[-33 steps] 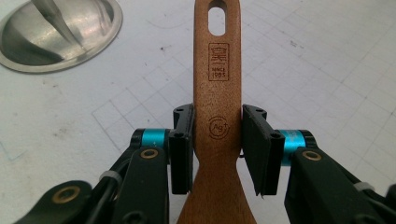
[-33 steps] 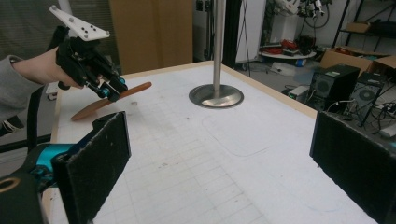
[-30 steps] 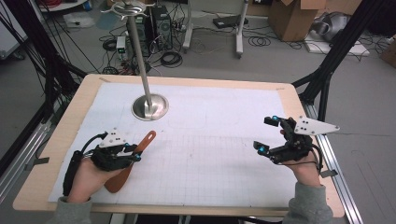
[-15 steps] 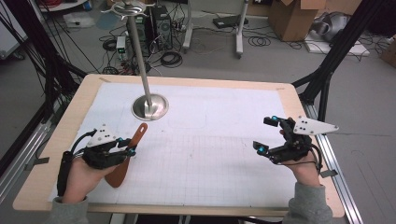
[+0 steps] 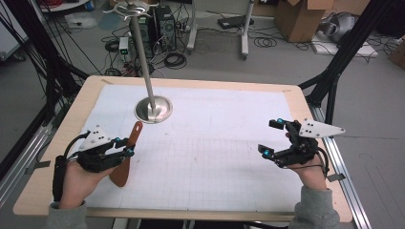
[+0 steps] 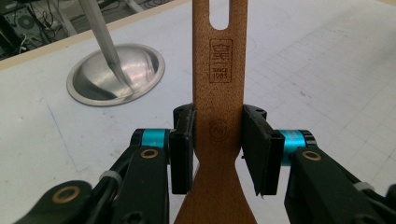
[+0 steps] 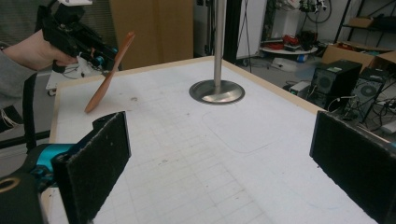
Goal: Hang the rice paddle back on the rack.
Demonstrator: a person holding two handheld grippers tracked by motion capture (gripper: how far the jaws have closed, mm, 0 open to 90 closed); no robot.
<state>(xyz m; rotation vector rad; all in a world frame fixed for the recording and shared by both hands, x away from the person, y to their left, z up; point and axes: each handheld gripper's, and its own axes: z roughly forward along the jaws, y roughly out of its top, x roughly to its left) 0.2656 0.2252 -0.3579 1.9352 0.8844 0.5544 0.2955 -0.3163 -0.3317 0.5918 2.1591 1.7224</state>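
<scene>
Here, wooden spatula clamped between left gripper fingers, handle forward.

One wooden spatula, one metal stand, two grippers, seemingly nothing more tabletop.

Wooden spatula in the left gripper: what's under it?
Under the spatula lies the white grid mat; its blade end appears raised off the mat in the right gripper view. The left gripper clamps its handle. The strip of mat directly beneath the blade is covered.

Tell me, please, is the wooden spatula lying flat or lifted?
Lifted and tilted: the left gripper clamps the wooden spatula by its handle, the blade pointing down toward the table.
</scene>
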